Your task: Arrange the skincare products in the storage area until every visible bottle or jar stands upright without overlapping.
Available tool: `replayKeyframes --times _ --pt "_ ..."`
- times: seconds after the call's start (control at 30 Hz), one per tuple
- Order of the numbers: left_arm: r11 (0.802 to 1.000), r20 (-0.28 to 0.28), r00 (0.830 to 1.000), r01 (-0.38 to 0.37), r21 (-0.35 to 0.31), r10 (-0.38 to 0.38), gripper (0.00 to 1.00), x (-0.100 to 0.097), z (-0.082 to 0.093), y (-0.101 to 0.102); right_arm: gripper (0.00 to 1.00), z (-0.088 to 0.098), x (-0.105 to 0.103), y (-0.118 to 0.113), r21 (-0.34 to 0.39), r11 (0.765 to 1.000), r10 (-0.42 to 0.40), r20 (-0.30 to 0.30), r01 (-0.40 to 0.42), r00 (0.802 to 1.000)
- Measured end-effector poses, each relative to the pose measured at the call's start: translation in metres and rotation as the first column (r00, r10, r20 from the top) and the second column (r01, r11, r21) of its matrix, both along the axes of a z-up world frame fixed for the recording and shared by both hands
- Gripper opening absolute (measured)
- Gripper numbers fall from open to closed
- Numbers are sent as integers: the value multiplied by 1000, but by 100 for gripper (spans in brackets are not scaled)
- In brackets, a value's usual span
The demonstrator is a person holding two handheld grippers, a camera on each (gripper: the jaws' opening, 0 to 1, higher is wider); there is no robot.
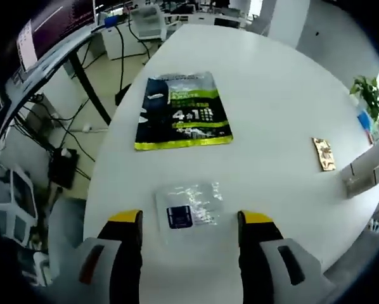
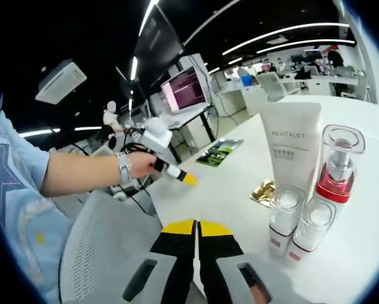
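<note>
In the right gripper view a white Revitalift tube [image 2: 291,145] stands upright on the white table [image 2: 240,202]. Beside it stand a clear-capped bottle with a red band [image 2: 338,168] and two small clear bottles with red bases [image 2: 284,218] [image 2: 310,231], all upright and close together. My right gripper [image 2: 197,228] is shut on nothing, to the left of them. My left gripper [image 1: 191,218] is open, its jaws on either side of a small clear sachet with a blue label [image 1: 189,206] that lies flat on the table [image 1: 272,82]. A hand holds the left gripper [image 2: 167,166] over the table edge.
A dark and green "4 in 1" pouch [image 1: 183,111] [image 2: 218,152] lies flat farther along the table. A small gold packet [image 1: 324,154] [image 2: 263,192] lies near the bottles. A person's arm [image 2: 82,171] and a grey mesh chair [image 2: 101,253] are at the left. Desks and monitors stand behind.
</note>
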State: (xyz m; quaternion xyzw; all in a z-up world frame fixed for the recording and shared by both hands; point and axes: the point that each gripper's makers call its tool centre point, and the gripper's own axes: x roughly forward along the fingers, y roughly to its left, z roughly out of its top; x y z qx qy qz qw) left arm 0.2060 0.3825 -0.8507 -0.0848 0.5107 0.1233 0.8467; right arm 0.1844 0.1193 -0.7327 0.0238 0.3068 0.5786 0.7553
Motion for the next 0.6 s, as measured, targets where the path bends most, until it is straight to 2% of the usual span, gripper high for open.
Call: replayKeyframes --times 0.1,0.2,0.5,0.57,0.6 --pt "1000 7 1000 0 10 0 51 -1 2 2 0 0 0 0 -1 1000 -1 -1 1 1000" --pt "1000 10 1000 19 19 -19 37 -2 4 2 0 0 0 0 -2 1000 -1 -2 1 1000" --pt "1000 5 1000 18 -4 -18 36 -8 5 -1 0 -2 -1 0 -7 1000 5 -8 -5 1000" --pt "999 33 999 21 -33 -20 36 -6 9 -7 0 -2 -1 0 -9 1000 3 -8 -4 1000" --pt "999 73 997 35 -38 -33 36 -2 15 -11 0 -3 -1 0 -10 1000 2 -8 -2 1000"
